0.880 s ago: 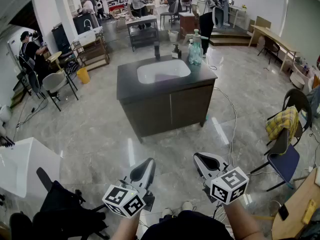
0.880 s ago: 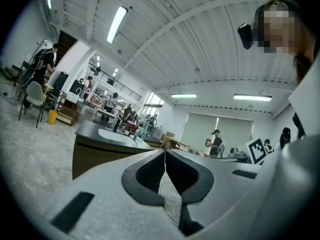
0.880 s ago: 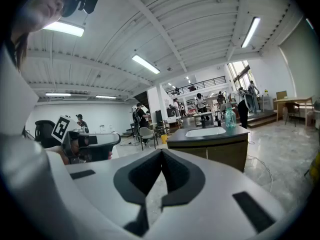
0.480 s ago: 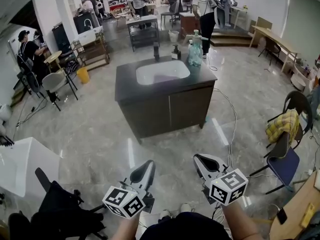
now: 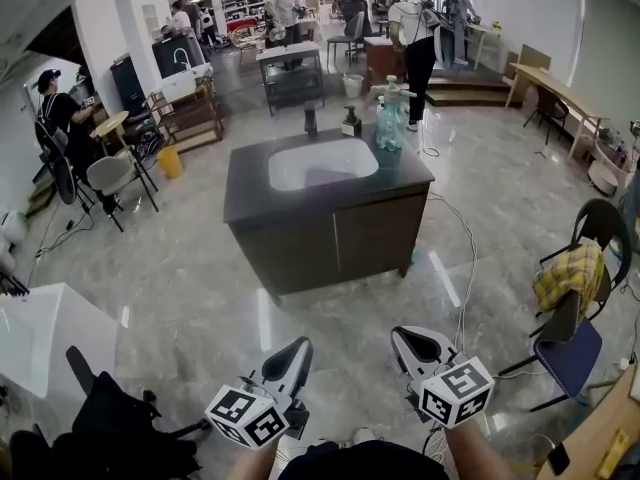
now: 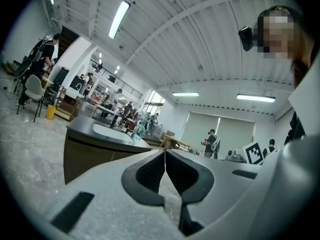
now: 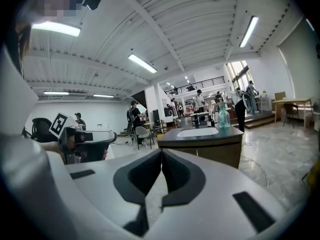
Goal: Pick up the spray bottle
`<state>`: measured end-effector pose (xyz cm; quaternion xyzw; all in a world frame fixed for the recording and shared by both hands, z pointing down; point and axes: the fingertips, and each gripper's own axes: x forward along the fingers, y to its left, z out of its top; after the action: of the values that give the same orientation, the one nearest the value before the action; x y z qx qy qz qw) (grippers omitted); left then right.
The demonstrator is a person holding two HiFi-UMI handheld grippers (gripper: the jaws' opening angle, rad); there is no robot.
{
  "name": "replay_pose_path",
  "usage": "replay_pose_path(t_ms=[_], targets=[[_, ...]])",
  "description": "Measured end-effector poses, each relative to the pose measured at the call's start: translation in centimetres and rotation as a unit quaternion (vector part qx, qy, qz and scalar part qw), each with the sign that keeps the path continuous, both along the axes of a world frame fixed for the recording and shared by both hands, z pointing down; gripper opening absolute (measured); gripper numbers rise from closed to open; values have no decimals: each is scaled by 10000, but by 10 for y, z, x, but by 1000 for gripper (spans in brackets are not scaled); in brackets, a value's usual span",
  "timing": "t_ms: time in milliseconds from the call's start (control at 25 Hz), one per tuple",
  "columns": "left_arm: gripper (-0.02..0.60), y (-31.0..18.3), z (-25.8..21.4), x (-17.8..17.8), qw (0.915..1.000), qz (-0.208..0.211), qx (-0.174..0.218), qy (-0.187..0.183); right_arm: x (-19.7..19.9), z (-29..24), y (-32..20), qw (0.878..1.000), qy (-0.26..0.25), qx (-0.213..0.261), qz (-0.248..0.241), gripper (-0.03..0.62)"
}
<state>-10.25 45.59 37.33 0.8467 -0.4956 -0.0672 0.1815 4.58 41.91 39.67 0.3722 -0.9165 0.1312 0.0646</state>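
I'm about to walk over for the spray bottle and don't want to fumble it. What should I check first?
1. Upright translucent green spray bottle on the dark sink cabinet's far right corner: ok.
2. Bottle within reach: not ok, floor lies between.
3. Open left claw: not ok, shut and empty.
4. Open right claw: not ok, shut and empty.
5. How full the bottle is: cannot tell.

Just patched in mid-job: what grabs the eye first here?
A dark sink cabinet stands alone mid-floor, with the teal spray bottle on its far right corner. Low in the head view, the left gripper and right gripper hang well short of it, jaws together and empty.
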Motion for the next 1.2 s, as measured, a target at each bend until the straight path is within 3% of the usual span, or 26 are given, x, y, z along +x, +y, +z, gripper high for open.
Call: replay_pose_path(t_ms=[200,400,560,1200], targets=[[8,-19,3,22,10000,51,25,80,27,10,-26,9999,-76,-130,24,8],[7,-35,1,28,9999,100,31,-8,36,15,-40,9998,22,-183,20,8],[7,-55,-1,30,9999,82,51,124,44,20,-61,9997,-31,-237,111,8],[8,-165,-1,17,9983,475,-35,339,23,20,-149,9990,10,-304,317,8]])
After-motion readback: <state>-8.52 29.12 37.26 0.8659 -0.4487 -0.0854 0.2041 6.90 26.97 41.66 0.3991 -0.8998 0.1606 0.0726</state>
